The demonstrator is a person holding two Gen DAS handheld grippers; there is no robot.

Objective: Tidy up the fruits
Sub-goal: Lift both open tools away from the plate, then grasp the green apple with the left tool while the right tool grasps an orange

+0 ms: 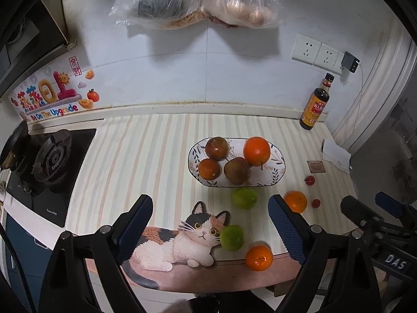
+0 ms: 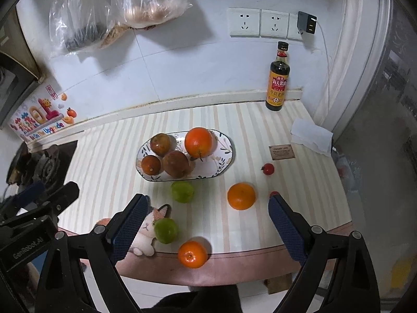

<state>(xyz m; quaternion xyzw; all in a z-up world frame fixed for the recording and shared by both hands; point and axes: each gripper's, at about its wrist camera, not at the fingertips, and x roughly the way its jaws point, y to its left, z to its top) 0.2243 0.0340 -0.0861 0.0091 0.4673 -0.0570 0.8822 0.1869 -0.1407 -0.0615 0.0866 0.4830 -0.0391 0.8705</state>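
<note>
Nearest the front edge of the counter, a small orange (image 2: 192, 254) is sitting on the pink border of the cat-print mat (image 1: 166, 242), and just behind it a green citrus (image 2: 166, 230) is lying against the printed cat's face; both are probably lying loose because they have not yet been gathered. The left gripper (image 1: 210, 228) is hovering above this front stretch with its jaws spread wide, holding and touching nothing, and the right gripper (image 2: 208, 225) is doing the same beside it, equally wide and empty, seemingly poised to choose a fruit. Further in, a second green citrus (image 2: 182, 191) is resting just in front of the oval plate (image 2: 224, 160), with another orange (image 2: 241, 196) to its right and two small red fruits (image 2: 268, 168) toward the right edge. The plate, mid-counter, is already carrying two oranges and two brownish-red fruits, so it is likely serving as the collecting place. At the back right corner a dark sauce bottle (image 2: 278, 78) is standing against the wall.
</note>
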